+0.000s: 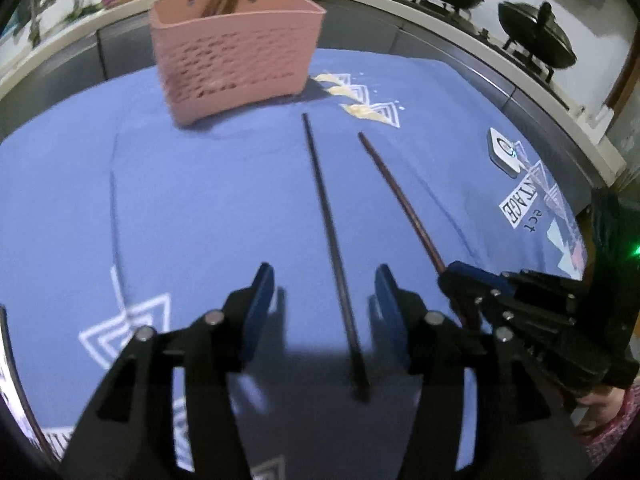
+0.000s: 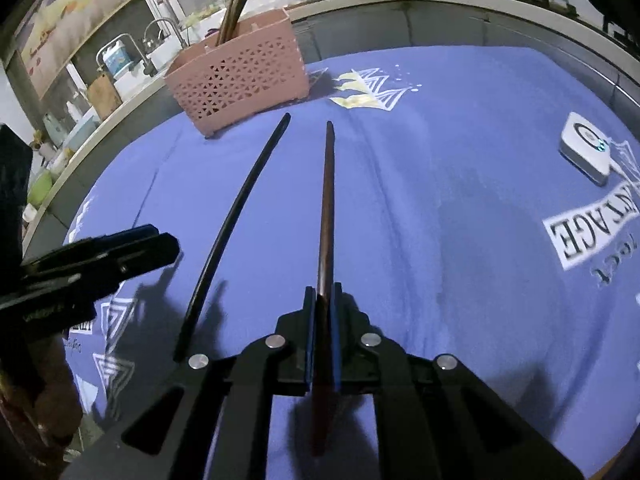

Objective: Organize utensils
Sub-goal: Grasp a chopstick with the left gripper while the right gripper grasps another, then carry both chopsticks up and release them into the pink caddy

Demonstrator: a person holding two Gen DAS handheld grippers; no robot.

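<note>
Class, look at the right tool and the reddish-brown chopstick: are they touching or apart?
Touching. The right wrist view shows the right tool with its blue pads closed flat against both sides of the reddish-brown chopstick, no gap visible.

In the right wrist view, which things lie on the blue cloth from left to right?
Pink basket → black chopstick → brown chopstick, held by the right hand-held gripper → white device.

White block letters reading "NTAGE" sit printed on the blue cloth (image 2: 440, 220) near its right edge (the word's start is covered by a white device (image 2: 586, 148)). Smaller letters just beside it are too blurred to read.
</note>
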